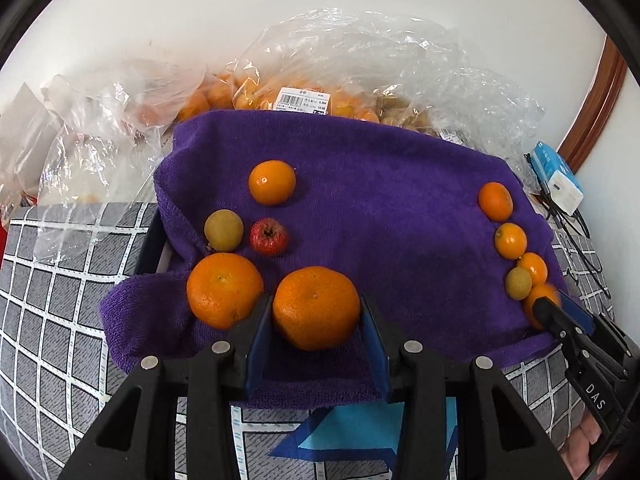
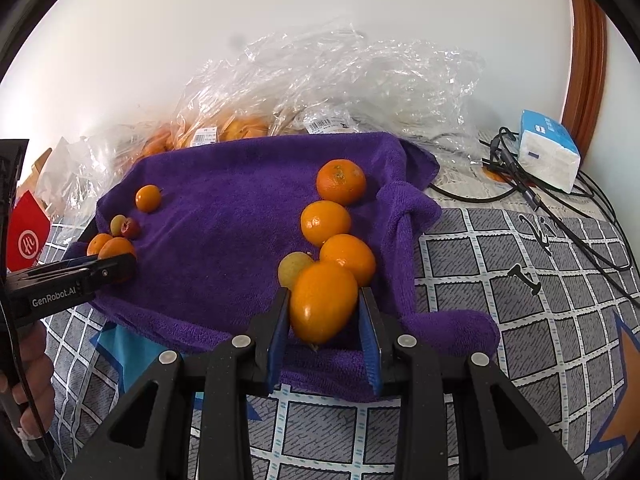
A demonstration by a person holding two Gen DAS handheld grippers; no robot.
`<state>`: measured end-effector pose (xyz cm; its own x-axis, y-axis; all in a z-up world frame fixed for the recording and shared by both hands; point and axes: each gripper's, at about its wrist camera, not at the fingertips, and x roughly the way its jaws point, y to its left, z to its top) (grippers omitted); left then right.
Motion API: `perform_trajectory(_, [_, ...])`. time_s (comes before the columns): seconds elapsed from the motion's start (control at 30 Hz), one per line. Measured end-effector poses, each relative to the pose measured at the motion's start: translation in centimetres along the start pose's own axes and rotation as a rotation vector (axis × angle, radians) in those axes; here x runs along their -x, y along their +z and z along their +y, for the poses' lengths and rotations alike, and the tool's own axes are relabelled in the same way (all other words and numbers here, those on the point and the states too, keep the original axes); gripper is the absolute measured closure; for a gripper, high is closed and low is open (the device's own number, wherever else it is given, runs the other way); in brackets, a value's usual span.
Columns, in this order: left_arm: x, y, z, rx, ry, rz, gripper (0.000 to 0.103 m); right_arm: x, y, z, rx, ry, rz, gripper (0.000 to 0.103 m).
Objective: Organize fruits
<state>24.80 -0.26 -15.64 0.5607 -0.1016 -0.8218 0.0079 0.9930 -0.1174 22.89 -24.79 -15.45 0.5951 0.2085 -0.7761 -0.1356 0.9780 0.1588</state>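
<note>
Two hand-held grippers work over a purple towel (image 1: 360, 208) spread on a checked cloth (image 1: 52, 300). The left gripper (image 1: 316, 312) clamps a large orange (image 1: 316, 306) at the towel's near left, touching a second orange (image 1: 224, 288); a red fruit (image 1: 269, 236), a yellow-green fruit (image 1: 223, 230) and a small orange (image 1: 272, 182) lie just beyond. The right gripper (image 2: 324, 300) grips an oval kumquat (image 2: 323, 300) at the near end of a row of small citrus (image 2: 326, 222) along the towel's right edge. Plastic bags (image 1: 340, 60) of fruit sit behind.
</note>
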Motion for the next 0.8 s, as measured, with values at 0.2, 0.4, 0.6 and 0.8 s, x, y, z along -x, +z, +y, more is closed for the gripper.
perform_trajectory(0.2, [1.0,0.0,0.1,-0.013,-0.024,-0.004,0.056,0.5,-0.1,0.1,0.007,0.022,-0.009,0.057])
perform_trajectory(0.4, [4.2,-0.8,-0.3,-0.033,-0.040,-0.053,0.048,2.4,0.3,0.3,0.007,0.013,-0.045,0.046])
perform_trajectory(0.6, [8.3,-3.3,-0.3,-0.052,-0.036,-0.089,0.045,7.8,0.9,0.5,-0.048,-0.032,-0.095,0.043])
perform_trajectory(0.8, [12.0,-5.5,-0.7,-0.063,-0.011,-0.134,0.042,13.6,-0.8,0.9,-0.064,-0.086,-0.118,0.033])
